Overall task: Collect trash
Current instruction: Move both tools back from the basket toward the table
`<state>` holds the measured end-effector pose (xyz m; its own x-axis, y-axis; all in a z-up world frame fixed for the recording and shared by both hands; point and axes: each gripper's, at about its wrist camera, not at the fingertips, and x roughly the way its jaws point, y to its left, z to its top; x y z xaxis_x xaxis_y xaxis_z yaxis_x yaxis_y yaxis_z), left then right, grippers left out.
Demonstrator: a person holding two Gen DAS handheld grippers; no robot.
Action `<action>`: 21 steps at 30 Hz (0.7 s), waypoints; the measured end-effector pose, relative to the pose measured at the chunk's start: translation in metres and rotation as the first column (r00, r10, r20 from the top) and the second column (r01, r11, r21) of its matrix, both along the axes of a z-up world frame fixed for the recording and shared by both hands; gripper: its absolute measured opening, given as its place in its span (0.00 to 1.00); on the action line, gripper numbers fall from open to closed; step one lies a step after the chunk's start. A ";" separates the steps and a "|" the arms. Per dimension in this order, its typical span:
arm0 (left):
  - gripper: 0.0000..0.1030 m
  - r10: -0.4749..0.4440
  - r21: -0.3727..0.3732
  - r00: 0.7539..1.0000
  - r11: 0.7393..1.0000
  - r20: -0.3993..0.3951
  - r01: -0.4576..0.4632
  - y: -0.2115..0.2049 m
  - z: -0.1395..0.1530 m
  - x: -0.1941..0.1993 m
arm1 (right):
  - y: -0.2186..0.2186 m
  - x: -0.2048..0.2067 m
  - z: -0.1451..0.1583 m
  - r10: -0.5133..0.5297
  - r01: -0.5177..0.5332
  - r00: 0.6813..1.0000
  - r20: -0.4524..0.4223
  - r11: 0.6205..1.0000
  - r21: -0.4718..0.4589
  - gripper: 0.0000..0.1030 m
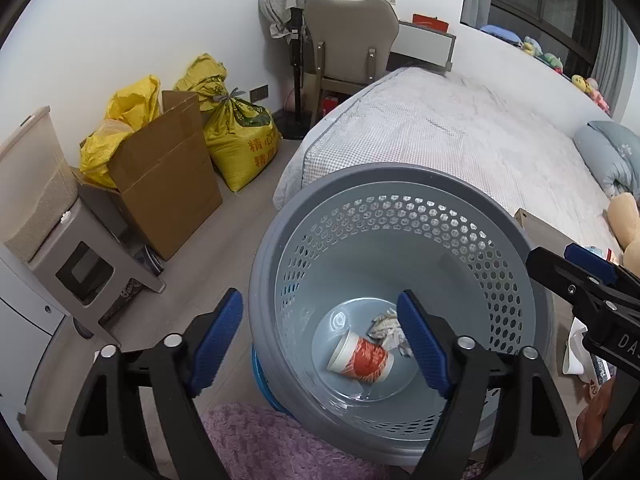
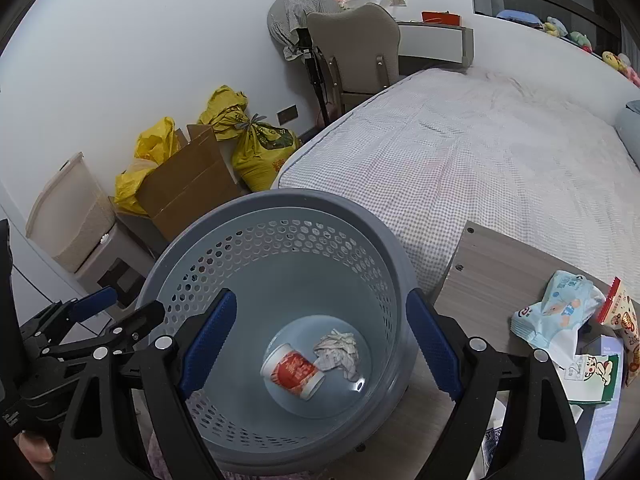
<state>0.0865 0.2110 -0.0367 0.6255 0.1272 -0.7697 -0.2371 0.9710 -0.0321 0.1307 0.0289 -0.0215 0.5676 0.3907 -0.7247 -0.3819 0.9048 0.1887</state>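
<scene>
A grey perforated waste basket [image 1: 400, 184] stands on the floor by the bed; it also shows in the right wrist view [image 2: 280, 204]. Inside lie a red and white paper cup [image 1: 362, 360] [image 2: 294, 370] on its side and a crumpled paper wad [image 1: 386, 326] [image 2: 336, 350]. My left gripper [image 1: 320, 336] is open and empty above the basket's near rim. My right gripper [image 2: 322, 340] is open and empty above the basket. Snack wrappers [image 2: 560, 312] lie on a wooden bedside table [image 2: 488, 268] to the right. The right gripper appears in the left wrist view [image 1: 580, 276], the left one in the right wrist view [image 2: 120, 308].
A bed [image 1: 460, 136] with a checked cover stands behind the basket. A cardboard box [image 1: 168, 184], yellow sacks [image 1: 240, 136] and a plastic bin [image 1: 36, 188] line the left wall. A chair [image 1: 348, 40] and a covered fan stand at the back. A purple rug [image 1: 256, 440] lies at the near edge.
</scene>
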 end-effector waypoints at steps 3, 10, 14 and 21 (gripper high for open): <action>0.84 0.010 0.004 1.000 1.000 0.008 -0.010 0.001 0.002 -0.002 | -0.002 -0.002 0.001 -0.004 0.004 1.000 0.003 1.000 0.000 0.80; 0.92 0.028 0.017 0.999 0.999 0.027 -0.028 0.001 0.008 -0.009 | -0.005 -0.009 0.006 -0.015 0.015 1.000 0.017 1.000 -0.001 0.80; 0.93 0.030 0.031 0.999 0.999 0.040 -0.031 -0.001 0.013 -0.013 | -0.007 -0.014 0.010 -0.021 0.021 0.999 0.027 1.000 0.001 0.80; 0.94 0.020 0.035 0.998 0.999 0.057 -0.022 -0.006 0.020 -0.021 | -0.015 -0.025 0.016 -0.030 0.030 0.999 0.040 1.000 0.005 0.80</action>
<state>0.0658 0.2048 -0.0162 0.6646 0.1678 -0.7282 -0.2566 0.9665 -0.0115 0.1060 0.0139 -0.0058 0.6074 0.3764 -0.6995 -0.3620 0.9150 0.1780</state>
